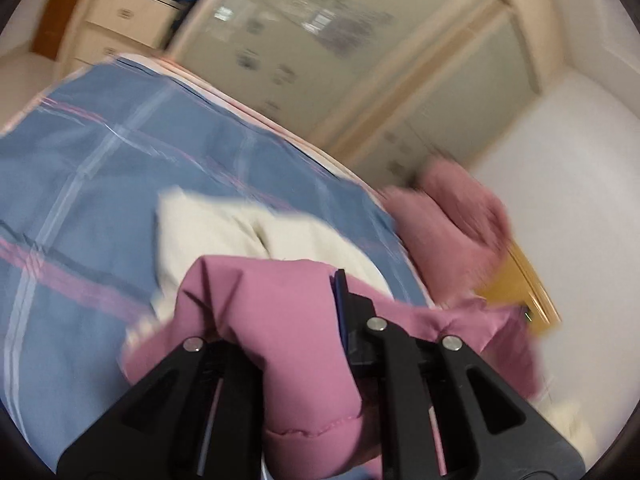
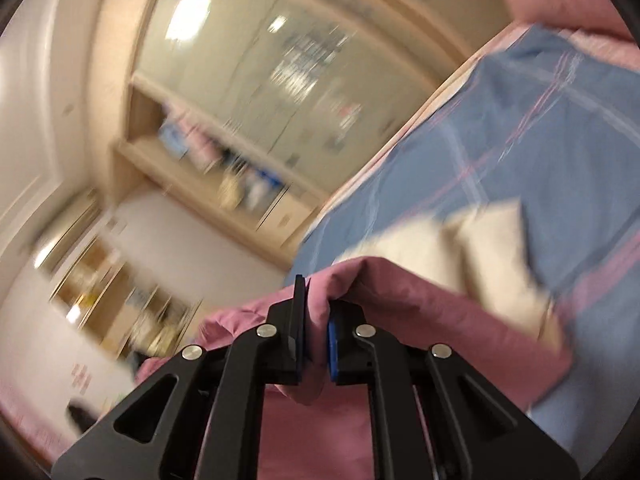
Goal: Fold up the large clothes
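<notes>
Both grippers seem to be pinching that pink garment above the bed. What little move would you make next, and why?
Probably lower it flat onto the blue plaid bedspread. The left gripper and right gripper each clamp the pink garment, which hangs bunched, not spread, over a cream garment. Folding likely needs it laid out first.

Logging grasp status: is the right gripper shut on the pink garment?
Shut on it: the right gripper has a fold of pink garment pinched between its pads.
</notes>
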{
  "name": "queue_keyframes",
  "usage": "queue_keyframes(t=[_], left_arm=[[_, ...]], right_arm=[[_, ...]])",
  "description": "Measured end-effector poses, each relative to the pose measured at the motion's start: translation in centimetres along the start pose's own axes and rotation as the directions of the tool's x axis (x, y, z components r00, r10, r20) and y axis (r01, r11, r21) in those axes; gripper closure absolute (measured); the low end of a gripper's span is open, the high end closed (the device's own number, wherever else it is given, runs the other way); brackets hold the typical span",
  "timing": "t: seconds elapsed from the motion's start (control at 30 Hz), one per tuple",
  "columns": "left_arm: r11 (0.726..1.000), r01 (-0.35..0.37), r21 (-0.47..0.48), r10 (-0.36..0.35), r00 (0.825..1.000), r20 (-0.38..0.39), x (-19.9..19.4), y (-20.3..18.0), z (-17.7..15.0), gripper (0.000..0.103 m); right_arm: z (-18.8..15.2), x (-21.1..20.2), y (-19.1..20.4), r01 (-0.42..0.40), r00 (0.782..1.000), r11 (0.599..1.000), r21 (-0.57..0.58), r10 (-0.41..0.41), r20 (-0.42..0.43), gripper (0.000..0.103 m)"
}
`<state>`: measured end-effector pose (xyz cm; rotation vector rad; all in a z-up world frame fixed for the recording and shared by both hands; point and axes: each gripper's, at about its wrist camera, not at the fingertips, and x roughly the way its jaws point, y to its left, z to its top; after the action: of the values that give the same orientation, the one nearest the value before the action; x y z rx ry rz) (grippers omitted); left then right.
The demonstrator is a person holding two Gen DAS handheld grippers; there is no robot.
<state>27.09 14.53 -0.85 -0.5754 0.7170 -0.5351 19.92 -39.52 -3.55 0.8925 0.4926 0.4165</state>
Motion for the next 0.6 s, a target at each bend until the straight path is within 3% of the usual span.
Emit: queue_keyframes(t=[0.07, 0.13, 0.23, 0.3, 0.37, 0.43, 0.53, 0.6], left_arm=[[0.995, -0.087, -0.046, 0.088, 0.996, 0.014, 2.7, 1.5, 3.2, 0.091], [0.985, -0.158, -0.074, 0.157, 0.987, -0.024, 6.1, 3.3, 5.2, 0.090], [0.955, -0.274, -0.112, 0.266, 0.960, -0.086, 11.2, 6.9, 7.5, 0.090], [0.939, -0.293, -0.181, 0.272, 0.953, -0.131, 14.0, 10.0, 7.6, 0.087], [0.927, -0.271, -0.260, 0.231, 0.958, -0.172, 15.7, 13.3, 6.9, 0.085], [0.917, -0.217, -0.335, 0.159, 0.968, -0.192, 17.1, 15.9, 6.3, 0.084], [0.886, -0.091, -0.455, 0.009, 0.983, -0.181, 17.5, 19.0, 5.5, 0.083], [0.851, 0.018, -0.524, -0.104, 0.985, -0.135, 16.6, 20.3, 5.5, 0.082]], right_arm=[[2.9, 1.6, -1.8, 0.067, 0.996, 0.996, 0.060, -0.070, 0.052, 0.094], [4.7, 3.6, -3.6, 0.118, 0.989, 0.988, 0.097, -0.126, 0.074, 0.094], [6.6, 6.2, -6.6, 0.253, 0.963, 0.963, 0.089, -0.259, 0.073, 0.094], [6.9, 8.5, -9.4, 0.318, 0.945, 0.942, 0.108, -0.325, 0.045, 0.091], [7.1, 10.6, -12.5, 0.342, 0.938, 0.928, 0.147, -0.346, 0.001, 0.086], [6.4, 12.5, -15.4, 0.320, 0.947, 0.930, 0.183, -0.316, -0.048, 0.083], [5.9, 14.0, -18.7, 0.270, 0.962, 0.931, 0.245, -0.247, -0.120, 0.081], [6.0, 14.0, -20.4, 0.211, 0.974, 0.928, 0.307, -0.175, -0.142, 0.080]])
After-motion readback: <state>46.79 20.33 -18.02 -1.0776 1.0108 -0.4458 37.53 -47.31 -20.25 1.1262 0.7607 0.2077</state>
